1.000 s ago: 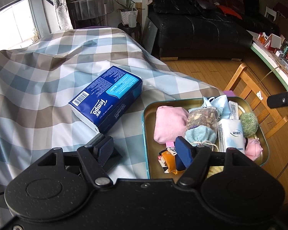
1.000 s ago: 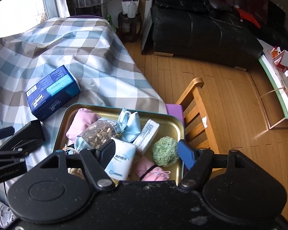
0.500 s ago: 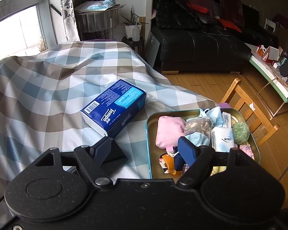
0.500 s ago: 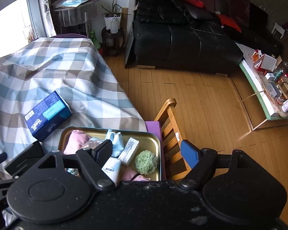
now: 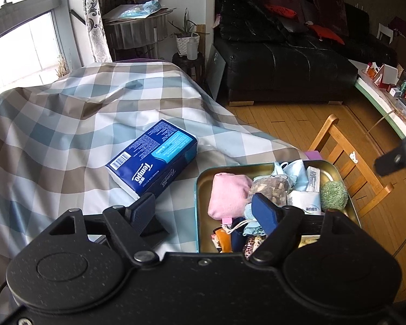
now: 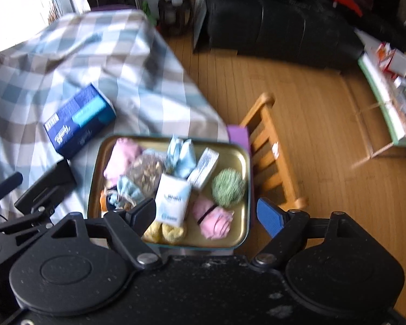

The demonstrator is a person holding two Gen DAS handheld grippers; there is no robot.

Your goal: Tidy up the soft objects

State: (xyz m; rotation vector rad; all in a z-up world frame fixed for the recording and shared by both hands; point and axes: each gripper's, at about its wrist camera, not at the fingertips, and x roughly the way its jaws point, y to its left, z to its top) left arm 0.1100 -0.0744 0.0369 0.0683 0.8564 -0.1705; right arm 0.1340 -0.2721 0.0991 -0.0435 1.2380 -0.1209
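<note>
Risen since earlier, both grippers, left gripper (image 5: 203, 208) and right gripper (image 6: 207, 215), jaws wide, empty; descend squarely over Tempo tissue pack (image 5: 153, 159) beside tray (image 5: 200, 178)

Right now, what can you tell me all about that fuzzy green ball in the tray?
The green ball looks round and nubbly, like a scrubby or yarn pom-pom, in mottled light and dark green. It sits in the gold metal tray at its right side, near the rim. A small white packet lies right beside it, and a pink bundle sits nearby. Neither pair of tongs touches it.
</note>
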